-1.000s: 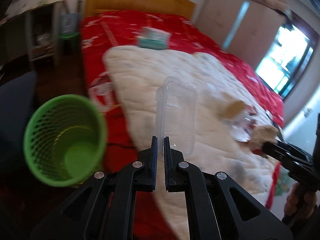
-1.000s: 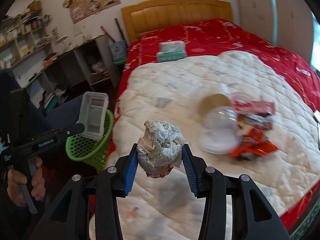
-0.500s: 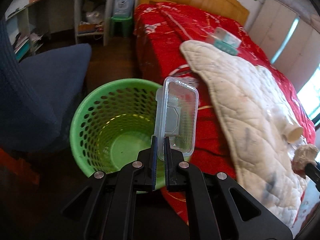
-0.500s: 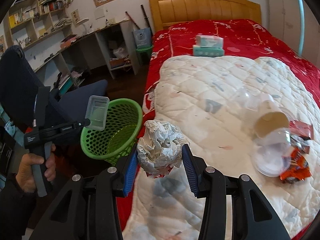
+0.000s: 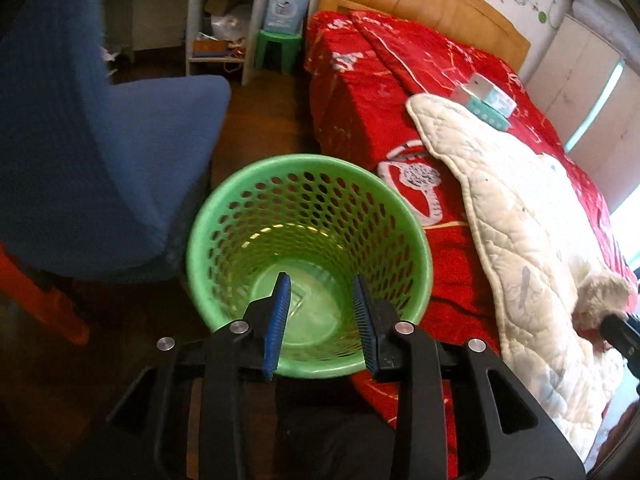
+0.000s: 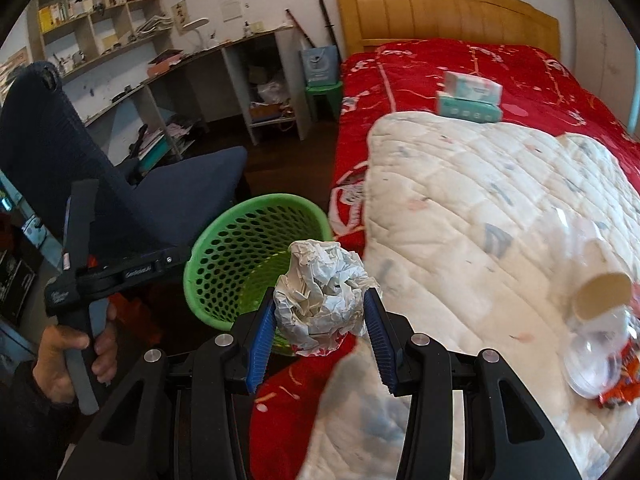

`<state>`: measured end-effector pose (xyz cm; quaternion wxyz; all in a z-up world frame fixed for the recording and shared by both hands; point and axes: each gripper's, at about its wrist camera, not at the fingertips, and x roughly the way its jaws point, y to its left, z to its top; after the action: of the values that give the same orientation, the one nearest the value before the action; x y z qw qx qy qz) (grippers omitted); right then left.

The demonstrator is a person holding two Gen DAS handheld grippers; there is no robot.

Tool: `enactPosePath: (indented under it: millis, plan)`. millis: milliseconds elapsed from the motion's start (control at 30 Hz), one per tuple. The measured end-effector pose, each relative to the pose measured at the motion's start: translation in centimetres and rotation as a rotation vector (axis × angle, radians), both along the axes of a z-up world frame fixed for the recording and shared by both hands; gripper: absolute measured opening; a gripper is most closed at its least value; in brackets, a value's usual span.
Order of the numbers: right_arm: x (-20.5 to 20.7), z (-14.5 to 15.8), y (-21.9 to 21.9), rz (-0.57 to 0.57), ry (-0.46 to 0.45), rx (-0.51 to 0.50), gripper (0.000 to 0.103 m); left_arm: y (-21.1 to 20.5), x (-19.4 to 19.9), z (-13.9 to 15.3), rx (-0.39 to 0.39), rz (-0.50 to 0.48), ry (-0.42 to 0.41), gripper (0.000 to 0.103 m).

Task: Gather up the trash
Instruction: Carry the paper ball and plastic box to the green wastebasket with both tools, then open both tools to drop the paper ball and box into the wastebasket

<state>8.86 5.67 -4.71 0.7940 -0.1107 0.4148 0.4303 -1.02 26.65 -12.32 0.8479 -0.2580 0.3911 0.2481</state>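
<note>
Far left in your right wrist view, your left hand (image 6: 74, 354) grips the handle of the left gripper (image 5: 322, 304), which reaches out over the green basket (image 5: 404, 216). Behind it stands a blue chair (image 5: 120, 152), and further back a desk with shelves (image 6: 224, 64).

From the left wrist camera, that gripper points steeply down into the basket. Its jaws have just been opening and now stand apart with nothing pinched between the blue pads (image 5: 278, 316). Between them, low in the basket, you can make out the faint edges of a clear plastic container (image 5: 298, 300); whether it has settled on the bottom is hard to tell. The basket sits on the dark floor, between the chair and the side of the bed (image 6: 448, 12).

Moving right, your right gripper (image 6: 320, 320) is clenched on a crumpled ball of paper (image 6: 324, 292), both pads pressing its sides. It hangs over the edge of the bed, just beside the basket's rim and not yet over the opening.

Further right, a white quilt (image 6: 500, 208) lies over the red bedcover (image 6: 420, 68), with a tissue box (image 6: 470, 96) near its far edge. At the far right on the quilt lie a paper cup (image 6: 600, 296) on its side, a clear plastic lid (image 6: 588, 364) and an orange wrapper (image 6: 622, 388), close together.
</note>
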Motion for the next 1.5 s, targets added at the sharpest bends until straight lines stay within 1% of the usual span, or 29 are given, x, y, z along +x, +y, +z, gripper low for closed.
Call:
enactPosePath:
  millis: [67,300,333,533,633,767,800,833,867,1000,1067,1133,1233,1300,1433,1500]
  plan:
    - [0.0,-0.1,1.2,0.019,0.006,0.003,0.043,0.3,-1.2,0.5,0.011,0.023,-0.012,0.038]
    - [0.0,-1.0,5.7,0.080,0.034,0.000,0.043,0.6,-4.3,1.7,0.053,0.084,-0.019,0.040]
    - [0.0,-1.2,6.2,0.086,0.040,0.000,0.043,0.8,-4.6,1.8,0.056,0.092,-0.018,0.042]
    - [-0.2,-2.4,9.8,0.115,0.057,-0.015,0.045,2.0,-6.0,2.0,0.045,0.138,-0.031,0.043]
    - [0.0,-3.1,11.4,0.122,0.081,-0.014,0.045,2.4,-6.5,2.0,0.041,0.153,-0.032,0.044]
    - [0.3,-3.6,13.1,0.125,0.116,0.006,0.050,2.7,-7.2,1.9,0.032,0.172,-0.036,0.045]
    - [0.3,-3.6,13.3,0.128,0.118,0.011,0.053,2.7,-7.3,1.8,0.029,0.175,-0.036,0.046]
    - [0.2,-3.7,13.5,0.128,0.116,0.012,0.062,2.7,-7.3,1.8,0.025,0.178,-0.033,0.046]
    - [0.2,-3.7,13.6,0.127,0.116,0.019,0.063,2.6,-7.3,1.7,0.021,0.179,-0.033,0.046]
    - [-0.1,-3.6,12.8,0.118,0.121,0.025,0.064,2.2,-7.1,1.9,0.024,0.172,-0.036,0.048]
    - [-0.2,-3.4,12.0,0.110,0.116,0.024,0.068,1.9,-6.9,2.0,0.026,0.169,-0.042,0.050]
    - [-0.1,-3.1,10.8,0.095,0.108,0.023,0.069,1.6,-6.6,2.3,0.028,0.164,-0.044,0.053]
    - [0.1,-2.4,8.5,0.061,0.098,0.035,0.077,0.9,-6.0,2.7,0.034,0.149,-0.048,0.053]
    - [0.3,-1.9,6.9,0.034,0.085,0.040,0.077,0.3,-5.5,2.9,0.036,0.134,-0.049,0.055]
    - [0.9,-1.2,3.7,-0.028,0.060,0.039,0.082,-1.3,-4.2,3.4,0.042,0.092,-0.051,0.057]
    - [1.2,-0.7,1.7,-0.061,0.047,0.045,0.082,-2.1,-3.5,3.5,0.043,0.071,-0.049,0.058]
